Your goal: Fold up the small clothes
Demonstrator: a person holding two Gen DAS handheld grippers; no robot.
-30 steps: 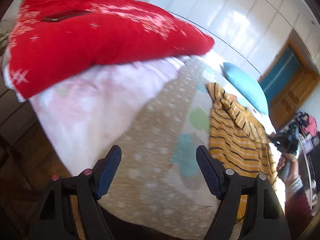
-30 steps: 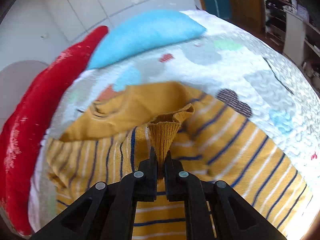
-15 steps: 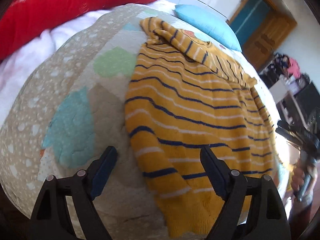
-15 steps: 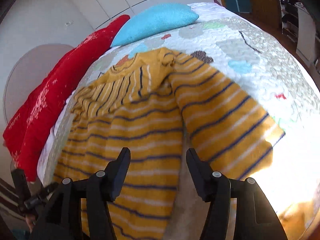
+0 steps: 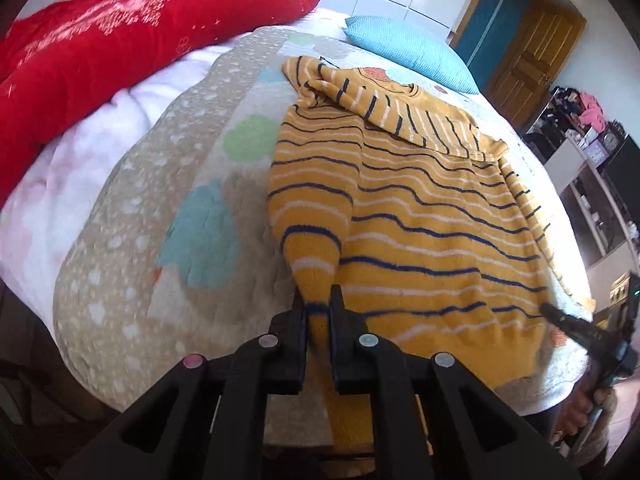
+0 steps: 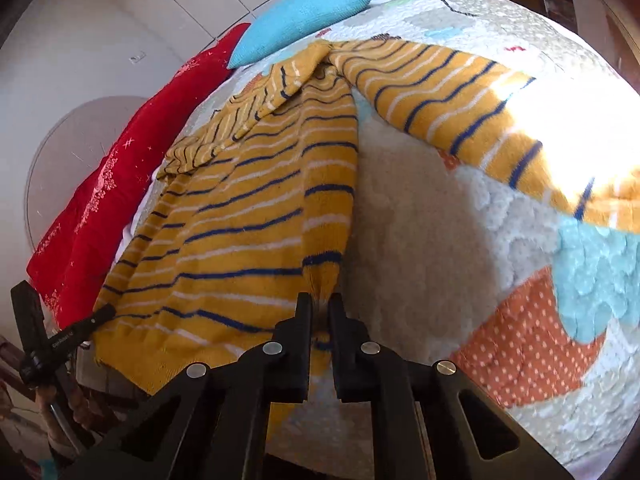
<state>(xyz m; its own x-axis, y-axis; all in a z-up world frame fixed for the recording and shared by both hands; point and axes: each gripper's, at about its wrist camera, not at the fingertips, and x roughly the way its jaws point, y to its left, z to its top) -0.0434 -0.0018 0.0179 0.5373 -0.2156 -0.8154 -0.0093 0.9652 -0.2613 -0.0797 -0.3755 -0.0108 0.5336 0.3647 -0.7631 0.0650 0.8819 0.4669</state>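
A yellow sweater with navy and white stripes lies spread on the quilted bed cover; it also shows in the right wrist view. One sleeve is folded across its chest, the other lies out to the right. My left gripper is shut on the sweater's near left hem corner. My right gripper is shut on the near right hem corner. Each gripper shows in the other's view, the right one and the left one.
A red blanket lies along the far left of the bed and a light blue pillow at its head. A wooden door and cluttered shelves stand to the right. The bed's near edge is just below the grippers.
Both grippers were open half a second ago and have come down to the hem and shut on its two corners. A second ago the right gripper held a sleeve cuff, which it has let go.
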